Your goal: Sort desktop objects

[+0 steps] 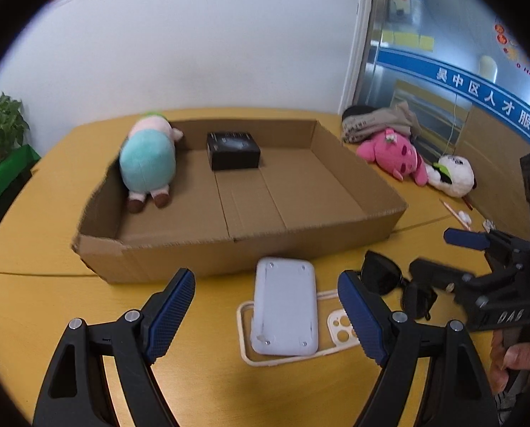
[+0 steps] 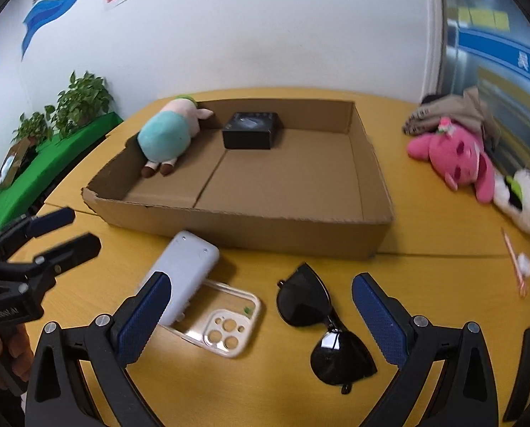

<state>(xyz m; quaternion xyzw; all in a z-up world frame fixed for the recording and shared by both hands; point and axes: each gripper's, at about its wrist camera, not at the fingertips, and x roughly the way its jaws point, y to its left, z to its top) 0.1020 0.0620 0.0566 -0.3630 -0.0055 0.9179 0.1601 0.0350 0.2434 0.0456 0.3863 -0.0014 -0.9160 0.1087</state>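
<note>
A shallow cardboard tray [image 1: 225, 252] [image 2: 286, 229] sits on the yellow table, holding a teal plush pig [image 1: 147, 165] [image 2: 165, 137] and a black box [image 1: 233, 150] [image 2: 252, 130]. In front of it a pale grey power bank [image 1: 284, 306] [image 2: 184, 272] lies partly on a clear phone case [image 1: 341, 331] [image 2: 225, 327]. Black sunglasses [image 1: 394, 286] [image 2: 321, 323] lie to the right. My left gripper [image 1: 266, 316] is open, hovering above the power bank. My right gripper [image 2: 261, 316] is open, hovering between the phone case and the sunglasses.
A pink plush [image 1: 394, 154] [image 2: 457, 160], a white plush [image 1: 453, 176] [image 2: 523, 197] and a pile of cloth [image 1: 375, 121] [image 2: 450, 110] lie at the right. A pencil and small bits [image 2: 515, 267] lie near the right edge. Potted plants [image 2: 76, 103] stand left of the table.
</note>
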